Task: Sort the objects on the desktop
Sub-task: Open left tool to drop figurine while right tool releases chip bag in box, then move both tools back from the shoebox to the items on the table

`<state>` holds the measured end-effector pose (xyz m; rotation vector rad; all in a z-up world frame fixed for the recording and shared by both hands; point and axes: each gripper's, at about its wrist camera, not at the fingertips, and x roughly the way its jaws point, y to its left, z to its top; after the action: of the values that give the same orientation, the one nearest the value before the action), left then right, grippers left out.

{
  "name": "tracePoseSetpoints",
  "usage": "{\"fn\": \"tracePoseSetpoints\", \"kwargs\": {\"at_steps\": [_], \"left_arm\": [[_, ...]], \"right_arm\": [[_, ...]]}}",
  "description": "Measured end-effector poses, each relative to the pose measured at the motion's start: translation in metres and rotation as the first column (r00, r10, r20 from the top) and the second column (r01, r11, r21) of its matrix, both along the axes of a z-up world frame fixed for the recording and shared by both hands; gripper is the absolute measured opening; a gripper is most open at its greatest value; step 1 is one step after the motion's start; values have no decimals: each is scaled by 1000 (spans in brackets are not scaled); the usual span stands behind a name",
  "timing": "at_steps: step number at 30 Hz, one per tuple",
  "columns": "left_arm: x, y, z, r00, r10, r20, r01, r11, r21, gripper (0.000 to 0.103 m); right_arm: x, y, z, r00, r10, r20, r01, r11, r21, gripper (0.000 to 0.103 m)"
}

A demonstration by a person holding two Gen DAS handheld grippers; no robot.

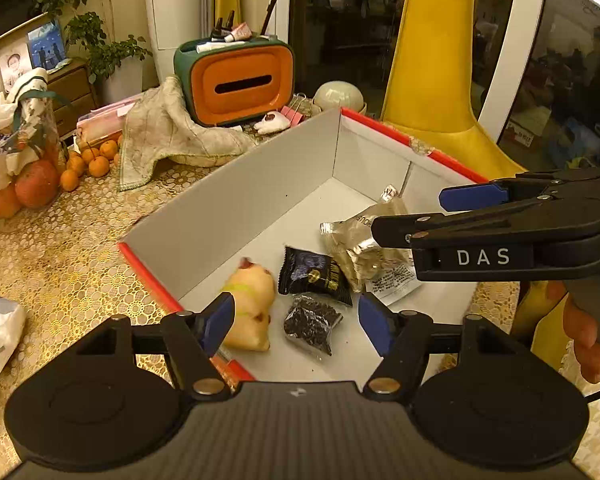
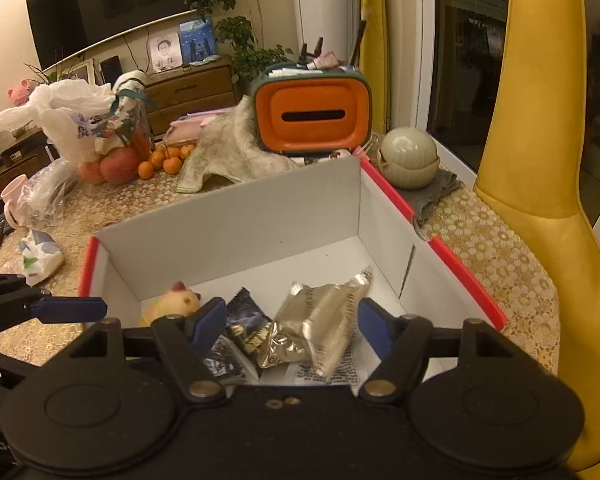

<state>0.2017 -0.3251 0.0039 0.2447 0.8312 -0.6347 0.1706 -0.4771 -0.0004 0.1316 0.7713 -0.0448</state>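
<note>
Two yellow chairs, gold lace tablecloth, white box, oranges

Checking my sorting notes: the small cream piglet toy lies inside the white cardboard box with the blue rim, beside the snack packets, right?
Not quite: the white cardboard box has a red rim, as the right wrist view shows. The small cream piglet toy does lie inside beside the snack packets.
</note>
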Motion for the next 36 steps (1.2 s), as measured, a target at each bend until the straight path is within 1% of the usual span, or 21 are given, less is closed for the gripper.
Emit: {"fn": "tracePoseSetpoints", "kwargs": {"at_steps": [9,15,20,27,30,32,35,36], "left_arm": [[-25,28,20,1000,10,26,-9,999,-34,68],[-46,52,31,998,39,40,-36,998,-58,68],[-65,76,40,997,53,54,-48,995,-87,68],[-89,114,49,992,95,84,-86,991,-101,68],[-97,132,50,988,112,103,-101,989,-106,75],[-102,143,50,985,120,122,-108,989,-102,76],[-106,161,51,982,135,129,-122,987,-106,77],[-107,167,51,981,145,130,-131,986,-108,80]], "right_arm": [[-21,25,20,999,36,26,-36,999,-14,72],[-40,48,34,996,73,56,-72,997,-22,72],[-53,70,43,991,111,77,-110,994,-16,72],[-65,102,53,983,152,104,-153,988,1,73],[-69,116,54,979,165,118,-166,986,-1,74],[-71,126,56,977,172,127,-173,985,-5,74],[-72,139,56,974,182,131,-184,983,3,75],[-72,144,57,974,186,131,-188,982,2,76]]}}
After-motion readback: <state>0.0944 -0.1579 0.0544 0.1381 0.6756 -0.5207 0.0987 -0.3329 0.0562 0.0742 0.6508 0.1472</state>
